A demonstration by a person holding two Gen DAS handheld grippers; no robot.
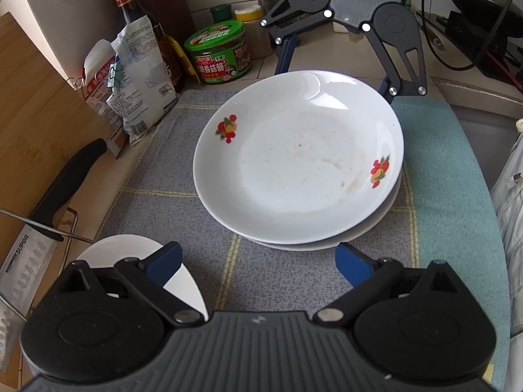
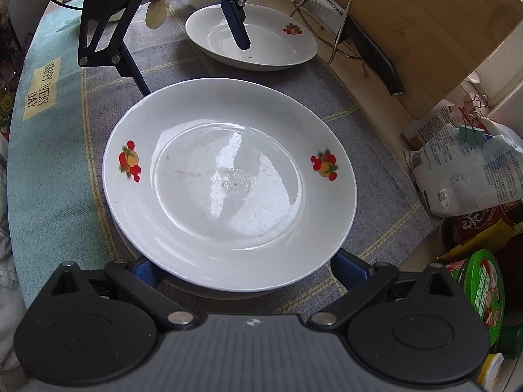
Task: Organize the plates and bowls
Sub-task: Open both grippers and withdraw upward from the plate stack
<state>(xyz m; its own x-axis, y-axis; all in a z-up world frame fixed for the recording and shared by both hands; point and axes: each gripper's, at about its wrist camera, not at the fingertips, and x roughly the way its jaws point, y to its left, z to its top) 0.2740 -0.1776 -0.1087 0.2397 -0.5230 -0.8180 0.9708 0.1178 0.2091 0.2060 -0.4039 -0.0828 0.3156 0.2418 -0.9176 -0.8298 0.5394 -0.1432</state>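
Observation:
A white plate with fruit prints point(image 1: 297, 160) rests on a second white plate point(image 1: 376, 225) on the grey checked cloth; it also shows in the right wrist view point(image 2: 228, 179). My left gripper point(image 1: 258, 261) is open on the plate's near side, its fingers wide apart. My right gripper point(image 2: 242, 269) is open on the opposite side, its fingers partly hidden under the rim; it shows across the plate in the left wrist view point(image 1: 333, 78). Another fruit-print plate point(image 2: 281, 49) lies beyond, under the left gripper point(image 2: 193, 52). A small white dish point(image 1: 183, 284) sits below my left finger.
A knife with black handle point(image 1: 62, 192) lies in a wire rack against a wooden board point(image 1: 29, 121). A green-lidded jar point(image 1: 217, 52), sauce bottle point(image 1: 137, 16) and clipped bags point(image 1: 130, 78) crowd the back left. A teal towel point(image 1: 457, 196) covers the right side.

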